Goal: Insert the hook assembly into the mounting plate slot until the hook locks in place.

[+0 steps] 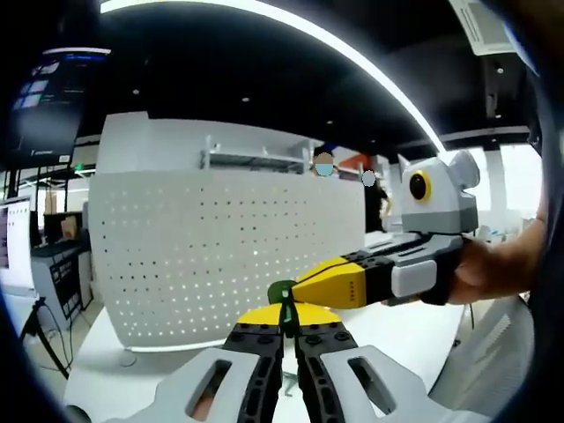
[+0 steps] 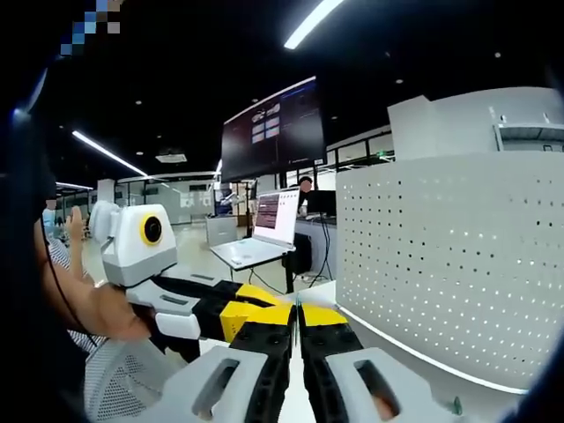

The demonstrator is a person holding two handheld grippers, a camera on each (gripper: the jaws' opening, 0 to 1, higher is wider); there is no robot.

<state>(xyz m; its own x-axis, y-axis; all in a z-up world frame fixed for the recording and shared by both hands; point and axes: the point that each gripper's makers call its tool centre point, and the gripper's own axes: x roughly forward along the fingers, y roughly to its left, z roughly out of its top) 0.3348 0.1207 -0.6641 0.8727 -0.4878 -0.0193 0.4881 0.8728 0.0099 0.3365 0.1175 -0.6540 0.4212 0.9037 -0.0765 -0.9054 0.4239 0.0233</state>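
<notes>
In the left gripper view, the left gripper is reaching forward with its yellow-tipped jaws pressed together on a small dark green piece, probably the hook assembly, though it is too small and too hidden to be sure. The right gripper is coming in from the right, held by a person's hand, and its yellow tip is touching that same green piece from the side. Behind both, the white perforated mounting plate is standing upright on a white table. In the right gripper view, the right gripper is showing its jaws closed tight, meeting the left gripper, with the plate standing to the right.
</notes>
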